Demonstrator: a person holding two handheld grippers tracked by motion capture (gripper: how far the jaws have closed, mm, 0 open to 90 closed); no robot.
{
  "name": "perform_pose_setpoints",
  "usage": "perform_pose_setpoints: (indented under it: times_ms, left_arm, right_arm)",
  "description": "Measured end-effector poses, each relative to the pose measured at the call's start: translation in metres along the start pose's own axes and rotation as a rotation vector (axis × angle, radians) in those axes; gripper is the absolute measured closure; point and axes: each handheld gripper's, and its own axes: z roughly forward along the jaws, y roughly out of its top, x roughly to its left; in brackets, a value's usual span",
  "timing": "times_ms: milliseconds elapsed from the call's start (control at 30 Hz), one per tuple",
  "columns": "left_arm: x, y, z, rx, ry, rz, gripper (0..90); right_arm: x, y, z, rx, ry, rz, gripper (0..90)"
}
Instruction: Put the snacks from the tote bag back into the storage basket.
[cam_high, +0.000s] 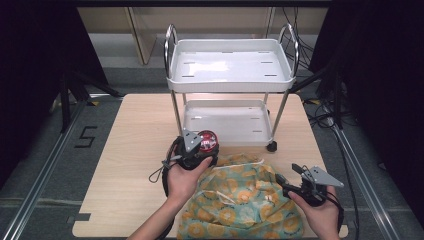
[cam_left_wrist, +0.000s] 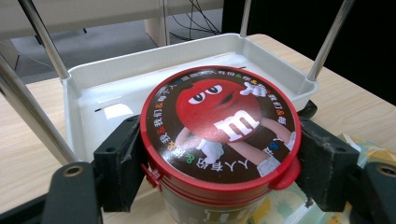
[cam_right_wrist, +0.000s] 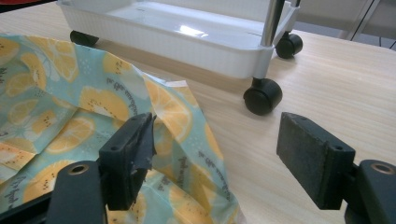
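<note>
My left gripper (cam_high: 201, 146) is shut on a round candy tub with a red lid (cam_left_wrist: 219, 123) printed with a red cartoon character. I hold the tub (cam_high: 207, 141) above the table, just in front of the white cart's lower tray (cam_high: 227, 122). A light blue bag with an orange-slice print (cam_high: 240, 197) lies on the table at the front. My right gripper (cam_high: 289, 176) stands open at the bag's right edge. In the right gripper view its left jaw overlaps the bag's cloth (cam_right_wrist: 116, 107) and the other jaw is over bare wood.
A white two-tier cart (cam_high: 230, 65) with chrome posts and black casters (cam_right_wrist: 263, 96) stands at the back middle of the wooden table (cam_high: 135, 150). Its upper and lower trays hold nothing. Bare wood lies left of my left hand. Dark cables run along the floor at right.
</note>
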Motion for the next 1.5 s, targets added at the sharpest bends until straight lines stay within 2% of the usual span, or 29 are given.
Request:
perform_pose_setpoints:
  times_ms: [200,267,333,433,500,533,567,700,767,800,867,900,933,967,1100,1133,1233,1300,1367,1400,1500]
  left_arm:
    - [0.001,0.002,0.002,0.0,0.002,0.005,25.5]
    - [0.001,0.001,0.003,-0.001,0.006,-0.01,25.5]
    - [0.002,0.002,0.003,0.003,0.009,0.002,25.5]
    - [0.002,0.002,0.005,-0.002,0.007,-0.011,25.5]
    - [0.002,0.002,0.005,0.001,0.011,-0.01,25.4]
    - [0.002,0.002,0.005,0.001,0.01,-0.009,25.5]
    - [0.002,0.003,0.005,0.003,0.011,-0.008,25.5]
    - [0.002,0.004,0.007,0.002,0.017,-0.013,25.5]
    - [0.002,0.004,0.008,0.001,0.018,-0.013,25.5]
    - [0.003,0.004,0.008,0.004,0.017,-0.009,25.5]
    - [0.003,0.004,0.009,0.003,0.02,-0.011,25.5]
    - [0.004,0.004,0.009,0.003,0.02,-0.013,25.5]
    - [0.004,0.004,0.009,0.003,0.023,-0.015,25.5]
    - [0.005,0.005,0.009,0.003,0.022,0.002,25.5]
    - [0.005,0.006,0.01,0.0,0.024,-0.01,25.5]
    - [0.006,0.006,0.01,0.0,0.027,-0.001,25.5]
    - [0.006,0.006,0.011,0.0,0.031,-0.017,25.5]
    - [0.008,0.007,0.012,0.0,0.035,-0.004,25.5]
    - [0.008,0.007,0.012,0.004,0.035,-0.016,25.5]
    - [0.009,0.007,0.012,0.004,0.036,0.001,25.5]
    - [0.009,0.008,0.014,-0.001,0.038,-0.018,25.5]
  right_arm:
    - [0.0,0.0,0.0,0.0,0.001,-0.001,28.5]
    - [0.0,0.0,0.0,-0.002,0.0,0.002,28.6]
    - [0.0,0.0,0.0,-0.002,0.0,-0.004,28.5]
    - [0.001,0.0,0.0,-0.001,0.003,-0.002,28.5]
    - [0.003,0.0,-0.001,0.008,0.005,0.029,28.5]
    - [0.0,0.0,0.0,-0.007,0.001,-0.012,28.6]
    - [0.0,0.0,0.0,-0.002,0.003,0.005,28.5]
    - [0.0,0.0,0.0,-0.005,0.0,-0.01,28.5]
    - [0.001,0.0,0.0,0.004,0.007,0.008,28.5]
    - [0.0,0.0,0.0,-0.006,0.001,-0.01,28.6]
    - [0.001,0.0,0.0,0.004,0.003,0.005,28.6]
    - [0.003,0.0,0.0,0.008,0.001,0.03,28.6]
    - [0.003,0.0,0.0,0.008,0.001,0.03,28.6]
    - [0.0,0.0,0.0,-0.004,0.002,0.001,28.5]
    - [0.0,0.0,0.0,-0.003,0.002,0.001,28.5]
    - [0.0,0.0,0.0,-0.005,0.0,-0.001,28.5]
    - [0.001,0.0,0.0,-0.004,0.002,0.001,28.5]
    - [0.0,0.0,0.0,-0.005,0.002,0.0,28.6]
    - [0.0,0.0,0.001,-0.009,-0.001,-0.011,28.6]
    - [0.0,0.0,0.001,-0.008,0.0,-0.01,28.5]
    - [0.001,0.0,0.0,-0.004,0.0,0.0,28.6]
